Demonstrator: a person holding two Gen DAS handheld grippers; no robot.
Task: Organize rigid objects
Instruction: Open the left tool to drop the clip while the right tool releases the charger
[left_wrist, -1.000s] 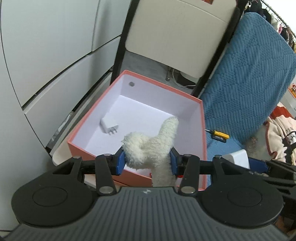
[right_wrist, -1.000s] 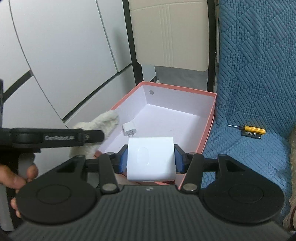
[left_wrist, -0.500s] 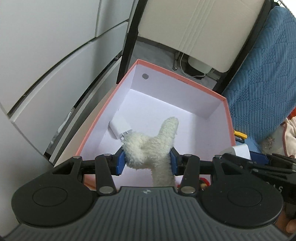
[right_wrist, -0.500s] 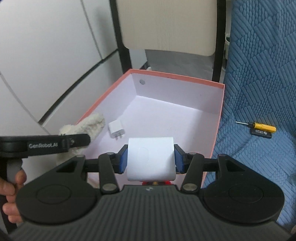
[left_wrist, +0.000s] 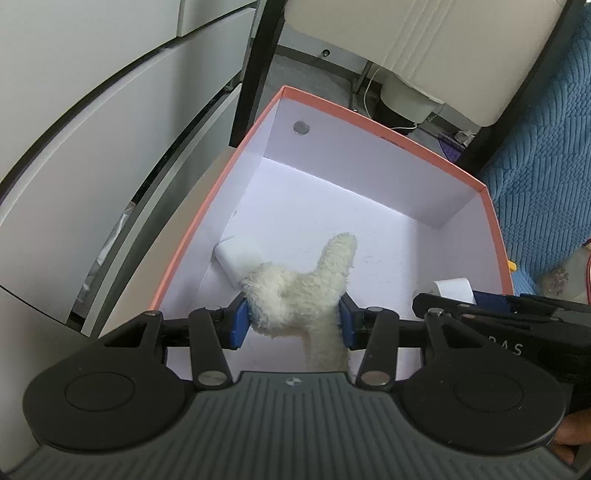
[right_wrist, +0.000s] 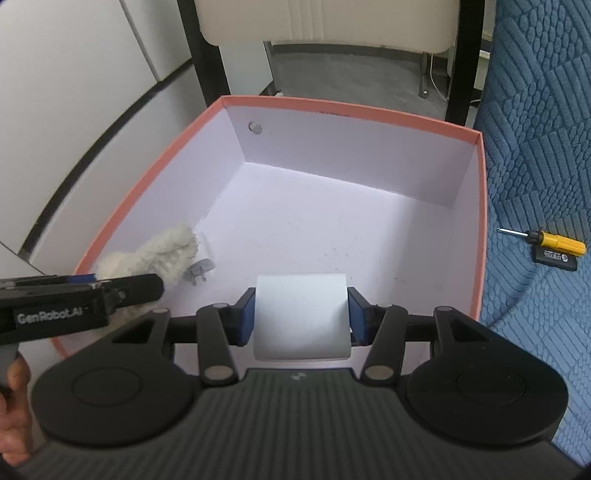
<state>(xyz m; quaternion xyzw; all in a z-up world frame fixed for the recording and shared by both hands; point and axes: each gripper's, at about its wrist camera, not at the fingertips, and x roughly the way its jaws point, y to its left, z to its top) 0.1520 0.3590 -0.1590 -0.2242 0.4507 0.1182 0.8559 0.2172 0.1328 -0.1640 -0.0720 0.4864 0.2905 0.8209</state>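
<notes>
Two-claw placement into the pink-rimmed box (right_wrist: 478, 236), taken as the landmark. The left claw (left_wrist: 293, 322) was closed on a white fleecy toy (left_wrist: 306, 291), its blue pads pressed into the pile on either side; the toy was held inside the box, over the near left part of the floor, with one limb projecting toward the far wall. The right claw (right_wrist: 301, 315) was clamped on a white rectangular block (right_wrist: 301, 315), gripped by its two flat sides and held over the near middle of the box floor. A white plug adapter (right_wrist: 199, 272) lay on the box floor near the left wall, just beyond the toy and partly hidden by it in the left wrist view. A yellow-handled screwdriver (right_wrist: 554, 242) and a small black item (right_wrist: 552, 254) lay together outside the box, to its right, on the blue quilted cover (right_wrist: 535, 147).

Step in hand, as judged: both loads were being delivered into the box, neither yet released. Whether either load touched the floor could not be told. The next move would call for lowering each load to rest, parting the jaws, keeping the toy clear of the adapter, then lifting both claws clear of the rim.
</notes>
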